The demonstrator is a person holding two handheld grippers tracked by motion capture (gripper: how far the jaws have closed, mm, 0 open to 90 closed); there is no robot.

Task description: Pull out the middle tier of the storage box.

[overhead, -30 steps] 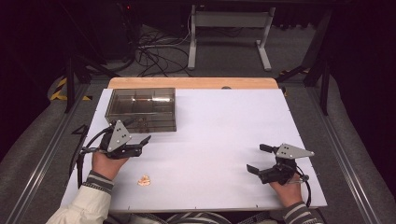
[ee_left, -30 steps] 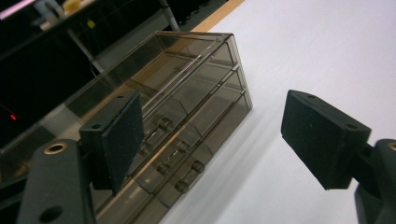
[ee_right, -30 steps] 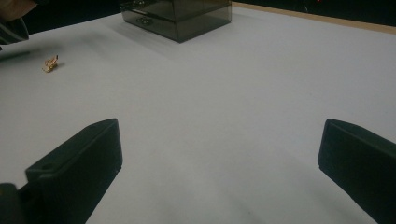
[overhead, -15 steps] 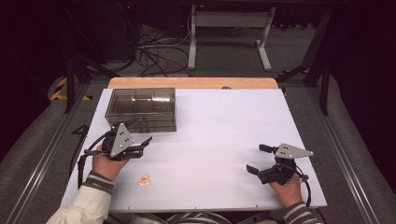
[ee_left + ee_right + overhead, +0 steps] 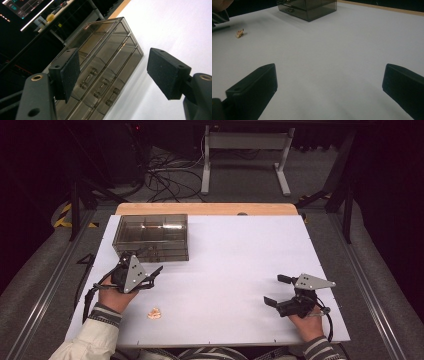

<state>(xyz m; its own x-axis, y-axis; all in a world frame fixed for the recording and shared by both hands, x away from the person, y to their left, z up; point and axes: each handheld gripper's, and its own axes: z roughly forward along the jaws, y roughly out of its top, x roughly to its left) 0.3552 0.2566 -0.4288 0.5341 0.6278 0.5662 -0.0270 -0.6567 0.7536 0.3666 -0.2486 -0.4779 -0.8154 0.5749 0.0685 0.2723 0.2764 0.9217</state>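
Drawer box point(image 5: 151, 236): one, smoked clear plastic, three knobbed drawer fronts point(image 5: 100, 88) visible in the left gripper view, all shut. Stands near the table's point(image 5: 240, 255) far left corner, just short of the wooden far edge.
Left gripper point(image 5: 150, 270): one, jaws spread, empty, just in front of the box, pointed at its drawer side, not touching.
Right gripper point(image 5: 278, 290): one, jaws spread, empty, well right of the box, near the table's near right edge.
Small gold trinket point(image 5: 154, 313): one, well in front of the box, near the near edge.
Open room: bare white top right of the box, between both grippers.
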